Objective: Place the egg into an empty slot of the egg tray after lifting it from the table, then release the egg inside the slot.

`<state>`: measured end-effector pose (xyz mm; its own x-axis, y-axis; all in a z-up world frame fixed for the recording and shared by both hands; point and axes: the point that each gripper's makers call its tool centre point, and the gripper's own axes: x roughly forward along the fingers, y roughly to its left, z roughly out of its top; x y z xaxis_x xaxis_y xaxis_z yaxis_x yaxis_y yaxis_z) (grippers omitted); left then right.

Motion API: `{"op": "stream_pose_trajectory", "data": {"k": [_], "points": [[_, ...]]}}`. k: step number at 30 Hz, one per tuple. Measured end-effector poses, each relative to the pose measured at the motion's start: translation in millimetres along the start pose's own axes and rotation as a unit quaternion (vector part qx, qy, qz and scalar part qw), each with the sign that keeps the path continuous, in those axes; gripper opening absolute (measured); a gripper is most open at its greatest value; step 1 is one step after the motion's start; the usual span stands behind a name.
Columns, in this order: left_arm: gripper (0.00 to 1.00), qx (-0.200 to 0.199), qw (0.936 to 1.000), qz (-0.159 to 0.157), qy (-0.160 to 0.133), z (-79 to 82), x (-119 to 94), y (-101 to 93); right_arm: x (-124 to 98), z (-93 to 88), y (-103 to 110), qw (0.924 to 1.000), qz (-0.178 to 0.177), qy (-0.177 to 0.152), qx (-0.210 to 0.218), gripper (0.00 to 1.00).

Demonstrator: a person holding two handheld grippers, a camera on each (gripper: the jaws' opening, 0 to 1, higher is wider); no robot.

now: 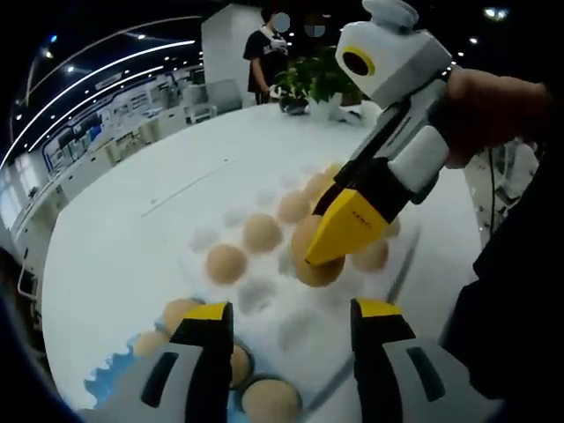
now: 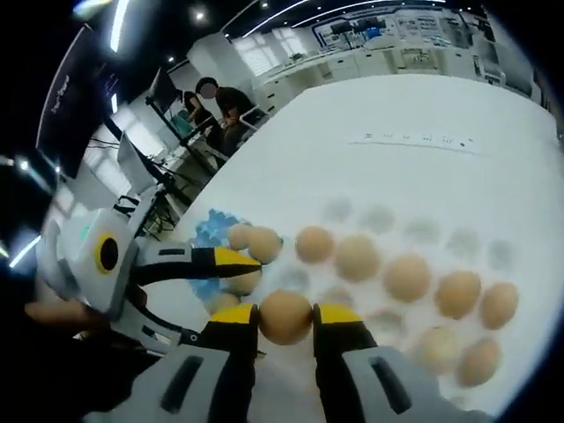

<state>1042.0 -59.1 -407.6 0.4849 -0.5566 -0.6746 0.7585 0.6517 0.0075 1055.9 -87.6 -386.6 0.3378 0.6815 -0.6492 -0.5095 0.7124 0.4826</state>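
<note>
Egg (image 2: 285,317) sits clamped between the right gripper's (image 2: 285,324) jaws above the white egg tray (image 2: 423,231). Left gripper (image 1: 291,322) is spread wide, holding nothing.

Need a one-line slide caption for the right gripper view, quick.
Right tool shut on a brown egg, held above the white egg tray, with the left tool open beside it.

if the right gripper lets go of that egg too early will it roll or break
Likely both. The egg is smooth and rounded, pinched only at its sides by the right gripper, so it could slip. Over the white tray, it would probably settle into a cup, possibly cracking.
</note>
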Motion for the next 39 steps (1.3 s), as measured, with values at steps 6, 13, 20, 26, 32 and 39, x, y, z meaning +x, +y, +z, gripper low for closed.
{"op": "stream_pose_trajectory", "data": {"k": [6, 13, 20, 26, 32, 39], "points": [[0.49, 0.003, 0.9999, 0.003, -0.010, 6.0, 1, -0.8, 1, -1.1, 2, 0.9999, 0.004, 0.000, 0.011, 0.25], [0.39, 0.027, 0.9990, 0.005, -0.036, 17.4, -1, -2.4, 4, 0.3, 8, 0.9995, 0.018, -0.003, 0.026, 0.25], [0.36, 0.021, 0.9992, 0.003, -0.034, 19.4, 1, -6.1, 6, 1.0, 16, 0.9990, 0.032, -0.003, 0.031, 0.25], [0.30, -0.005, 0.9996, -0.010, -0.024, 14.2, 3, -13.4, 8, -2.5, 22, 0.9988, 0.039, 0.001, 0.030, 0.25], [0.28, 0.004, 0.9996, -0.014, -0.023, 12.8, 3, -14.8, 10, -9.6, 21, 0.9986, 0.040, 0.013, 0.033, 0.25], [0.28, 0.017, 0.9996, -0.014, -0.019, 10.8, 3, -13.2, 14, -10.3, 21, 0.9979, 0.046, 0.018, 0.041, 0.25]]}}
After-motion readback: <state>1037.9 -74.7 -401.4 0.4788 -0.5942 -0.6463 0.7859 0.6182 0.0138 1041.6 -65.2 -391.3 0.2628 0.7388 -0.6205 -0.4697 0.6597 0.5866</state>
